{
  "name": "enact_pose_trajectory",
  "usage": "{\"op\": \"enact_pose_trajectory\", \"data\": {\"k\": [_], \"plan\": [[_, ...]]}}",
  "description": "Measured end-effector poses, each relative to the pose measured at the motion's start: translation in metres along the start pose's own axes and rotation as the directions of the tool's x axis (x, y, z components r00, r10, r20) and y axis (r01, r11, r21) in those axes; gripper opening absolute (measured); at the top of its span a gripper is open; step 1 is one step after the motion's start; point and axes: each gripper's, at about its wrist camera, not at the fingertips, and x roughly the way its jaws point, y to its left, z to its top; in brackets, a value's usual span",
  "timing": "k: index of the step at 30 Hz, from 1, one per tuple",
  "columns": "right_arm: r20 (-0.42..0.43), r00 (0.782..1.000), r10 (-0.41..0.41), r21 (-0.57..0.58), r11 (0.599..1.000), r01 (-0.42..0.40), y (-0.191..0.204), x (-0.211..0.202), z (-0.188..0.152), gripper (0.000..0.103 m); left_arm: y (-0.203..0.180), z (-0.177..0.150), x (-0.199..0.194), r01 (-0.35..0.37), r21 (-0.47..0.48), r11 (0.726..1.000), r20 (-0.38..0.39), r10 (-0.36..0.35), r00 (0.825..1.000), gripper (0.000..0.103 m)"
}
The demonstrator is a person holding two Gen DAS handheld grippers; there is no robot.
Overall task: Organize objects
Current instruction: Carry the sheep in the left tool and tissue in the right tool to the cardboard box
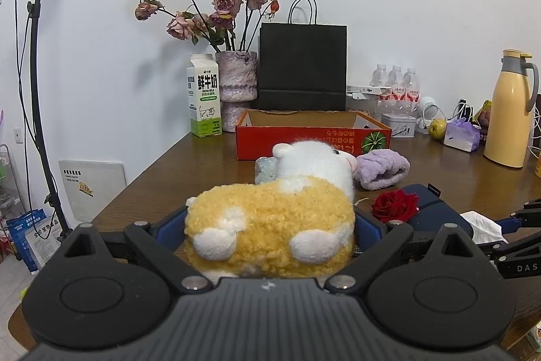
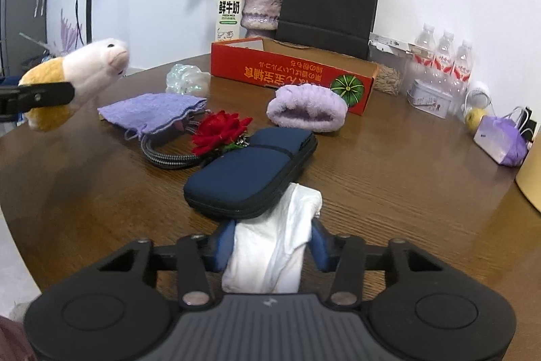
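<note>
Plush sheep and white tissue gripped over the wooden bench [image 2: 389, 164].

The red cardboard box [image 1: 304, 141] is seen open at the back of the bench, before a black paper bag [image 1: 302, 63]. The yellow-and-white plush sheep [image 1: 270, 225] is clamped between the pads of the left hand-held gripper [image 1: 270, 234], held level and raised beside the bench's edge. A navy zip case [image 2: 252, 173] lies centrally. The white tissue [image 2: 274, 246] is pinched by the right hand-held gripper [image 2: 272, 244], pointed forward just behind the case.
</note>
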Motion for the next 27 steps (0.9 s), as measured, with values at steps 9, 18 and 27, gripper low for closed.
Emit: {"op": "enact_pose_trajectory", "data": {"k": [9, 18, 27], "plan": [[0.011, 0.999, -0.032, 0.060, 0.998, 0.031, -0.017, -0.019, -0.007, 0.027, 0.003, 0.002, -0.005, 0.004, -0.008, 1.000, 0.012, -0.004, 1.000, 0.097], [0.067, 0.996, -0.060, 0.112, 0.992, 0.052, -0.023, -0.036, -0.003, 0.027, -0.002, 0.008, -0.009, 0.028, -0.008, 1.000, 0.030, -0.028, 0.999, 0.097], [0.151, 0.987, -0.064, 0.132, 0.990, 0.044, -0.014, -0.038, 0.016, 0.027, -0.007, 0.021, 0.000, 0.038, 0.001, 0.999, 0.040, -0.038, 0.998, 0.097]]}}
